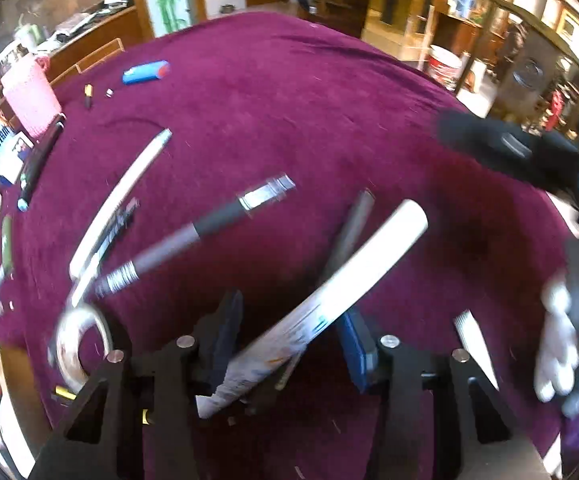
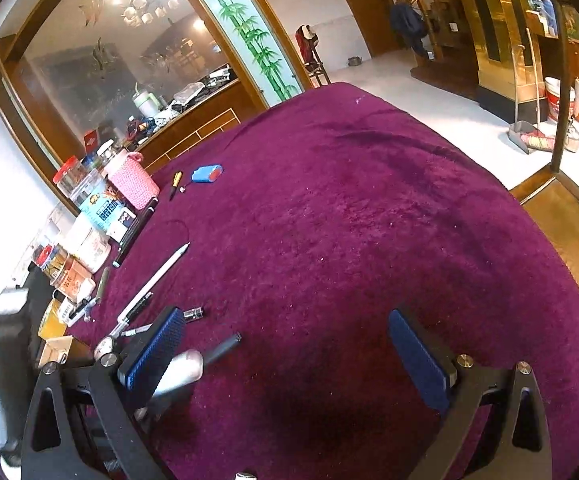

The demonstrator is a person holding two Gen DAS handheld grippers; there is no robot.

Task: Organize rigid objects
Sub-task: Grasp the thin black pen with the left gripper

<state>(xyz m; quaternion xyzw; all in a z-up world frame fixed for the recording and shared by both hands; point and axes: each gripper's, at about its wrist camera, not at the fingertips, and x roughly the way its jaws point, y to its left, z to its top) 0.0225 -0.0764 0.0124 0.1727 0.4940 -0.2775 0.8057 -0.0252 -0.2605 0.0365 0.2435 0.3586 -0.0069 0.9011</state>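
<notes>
Left claw [image 1: 285, 340]: my jaws stand partly closed around a white tube [image 1: 329, 304] that runs slantwise between the pads; through the blur I cannot tell if both pads press on it.
Right claw [image 2: 289, 356]: wide open and empty, hanging over bare cloth.
Tube: lies across a grey pen [image 1: 349, 232] on the purple cloth [image 1: 329, 100], its printed end toward me.
Nearby: a grey marker [image 1: 193, 240] with a clear cap, just to the tube's left; further left a white pen [image 1: 121, 196] and a tape ring [image 1: 81, 344].
Risk – slip: I hold the tube off-centre and aslant, so it could swing or slide out when lifted.
Risk – snag: the grey pen under it may roll or be dragged along.
Risk – knock: my left side is crowded; a wide swing could scatter the marker and pens.
Containers: jars [image 2: 77, 180] and a pink knitted cup [image 2: 133, 184] stand at the cloth's far left edge – what they hold is too small to tell.
</notes>
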